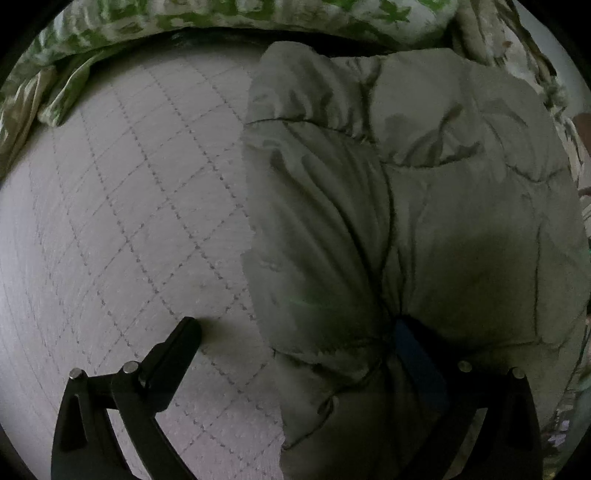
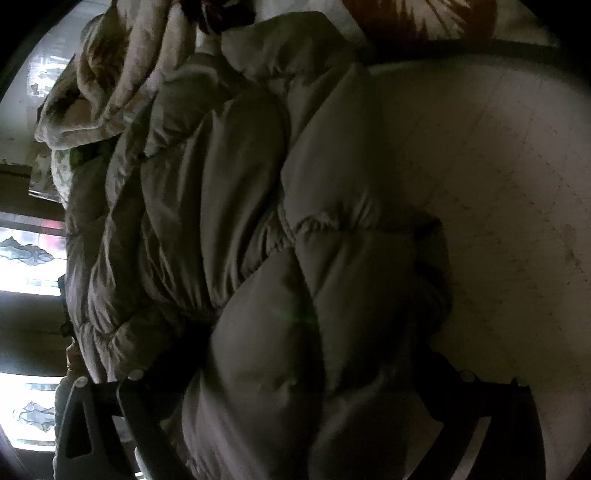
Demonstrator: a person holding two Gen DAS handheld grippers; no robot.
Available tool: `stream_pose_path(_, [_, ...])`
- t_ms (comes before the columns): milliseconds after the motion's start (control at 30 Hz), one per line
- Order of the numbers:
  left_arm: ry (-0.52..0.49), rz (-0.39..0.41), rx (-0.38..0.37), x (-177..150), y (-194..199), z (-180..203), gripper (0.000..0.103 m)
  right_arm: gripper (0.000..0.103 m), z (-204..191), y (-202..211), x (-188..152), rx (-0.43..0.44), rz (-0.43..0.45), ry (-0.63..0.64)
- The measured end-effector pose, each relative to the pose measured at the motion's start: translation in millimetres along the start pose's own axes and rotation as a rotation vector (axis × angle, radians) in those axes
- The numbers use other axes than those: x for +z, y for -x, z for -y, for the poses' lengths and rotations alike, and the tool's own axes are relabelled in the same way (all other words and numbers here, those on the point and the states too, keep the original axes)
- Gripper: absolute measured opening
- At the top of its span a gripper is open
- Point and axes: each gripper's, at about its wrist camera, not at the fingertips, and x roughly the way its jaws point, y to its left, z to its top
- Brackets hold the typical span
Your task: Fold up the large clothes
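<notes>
one puffer jacket (image 1: 406, 206), one quilted mattress (image 1: 129, 221), two tools (image 1: 299, 332)

Quilted white mattress (image 1: 122, 206), green-patterned bedding (image 1: 92, 33), bright patterned window (image 2: 29, 254) — dim light

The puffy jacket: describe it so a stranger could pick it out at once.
Start at the pale quilted mattress with diamond stitching. On it lies the puffy jacket, a bulky grey-green heap. Unlike the green leaf-print bedding behind it, it is plain and padded in stitched sections.

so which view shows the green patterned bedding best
The left wrist view: the green patterned bedding runs clearly along its top edge, behind the puffy jacket. In the right wrist view only a dim green scrap shows.
</notes>
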Motion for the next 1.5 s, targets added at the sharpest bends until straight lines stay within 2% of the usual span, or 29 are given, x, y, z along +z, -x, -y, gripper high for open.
stream_pose_path(33, [-0.006, 0.004, -0.004, 0.1, -0.2, 1.9, 0.100, 0.103, 0.2, -1.5, 0.2, -0.004, 0.004, 0.000])
stream_pose_path(67, [-0.012, 0.007, -0.014, 1.8, 4.9, 7.0, 0.090, 0.103, 0.7, -4.5, -0.9, -0.006, 0.009, -0.001])
stream_pose_path(100, [-0.024, 0.010, -0.051, 0.5, 7.3, 11.4, 0.062, 0.103, -0.6, -5.3, -1.4, -0.009, 0.016, -0.001])
stream_pose_path(133, [-0.029, 0.010, -0.091, -2.5, 9.3, 17.3, 0.053, 0.101, -3.6, -6.7, -2.5, -0.011, 0.024, 0.002])
stream_pose_path(200, [-0.080, 0.017, -0.034, -2.8, 12.0, 31.3, 0.047, 0.091, -13.0, -5.4, -6.6, -0.001, 0.048, 0.015])
stream_pose_path(367, [-0.093, 0.032, 0.015, -3.4, 20.9, 45.9, 0.029, 0.056, -26.6, 8.5, -15.5, -0.030, 0.082, 0.062])
stream_pose_path(400, [-0.094, 0.037, 0.019, -5.8, 24.9, 46.2, 0.026, 0.053, -30.7, 13.5, -17.8, -0.043, 0.093, 0.078])
stream_pose_path(467, [-0.098, 0.049, 0.031, -8.3, 27.6, 48.6, 0.024, 0.043, -36.4, 18.3, -21.0, -0.063, 0.106, 0.099])
stream_pose_path(633, [-0.098, 0.055, 0.024, -15.9, 38.7, 51.5, 0.022, 0.035, -51.1, 30.1, -28.9, -0.107, 0.140, 0.128])
stream_pose_path(800, [-0.109, 0.070, 0.016, -18.2, 39.6, 44.2, 0.021, 0.032, -57.5, 42.9, -30.4, -0.128, 0.162, 0.127])
stream_pose_path(900, [-0.109, 0.078, 0.006, -27.0, 61.8, 45.6, 0.021, 0.031, -63.2, 55.2, -30.1, -0.134, 0.180, 0.127])
stream_pose_path(1167, [-0.122, 0.095, 0.003, -39.6, 87.5, 53.9, 0.020, 0.028, -76.1, 79.9, -43.8, -0.136, 0.204, 0.143])
stream_pose_path(1333, [-0.140, 0.098, 0.002, -57.9, 101.3, 52.2, 0.020, 0.027, -80.7, 103.0, -67.1, -0.129, 0.218, 0.151])
stream_pose_path(1500, [-0.157, 0.101, 0.000, -79.4, 133.3, 58.4, 0.020, 0.027, -88.3, 114.6, -95.0, -0.134, 0.216, 0.168])
